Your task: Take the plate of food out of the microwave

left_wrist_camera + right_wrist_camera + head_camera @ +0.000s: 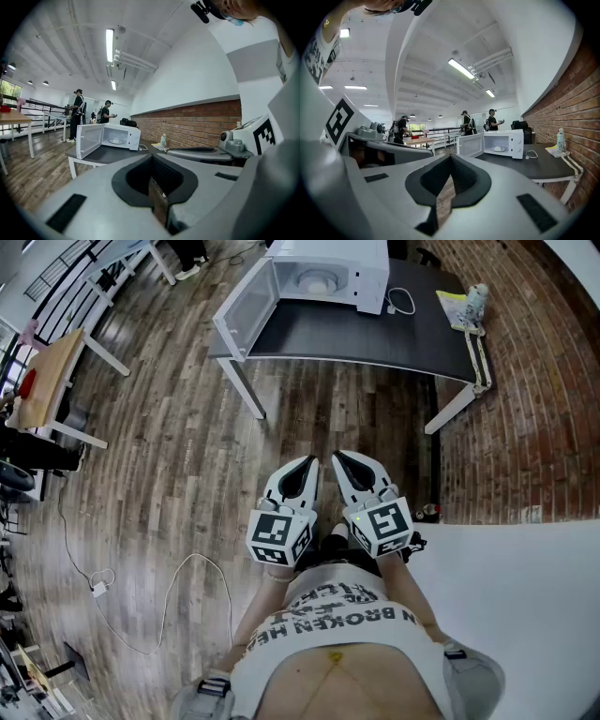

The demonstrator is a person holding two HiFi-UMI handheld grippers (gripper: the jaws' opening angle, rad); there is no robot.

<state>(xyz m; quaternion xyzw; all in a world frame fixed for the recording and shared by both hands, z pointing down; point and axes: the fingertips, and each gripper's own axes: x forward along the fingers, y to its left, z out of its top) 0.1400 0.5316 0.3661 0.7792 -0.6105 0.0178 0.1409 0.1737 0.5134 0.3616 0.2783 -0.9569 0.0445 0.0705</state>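
Wood-plank floor (169,456), brick wall (534,409) at 3 o'clock. Left gripper (307,465) and right gripper (341,459) are side by side at frame centre, both with jaws closed tip to tip, nothing between them, well apart from the table. Dark table (375,338) at 12 o'clock carries a white microwave (361,268), door (246,304) swung open toward 10 o'clock. Plate of food (317,280) sits inside the cavity. Bottle (477,298) stands on the table's end at about 1 o'clock.
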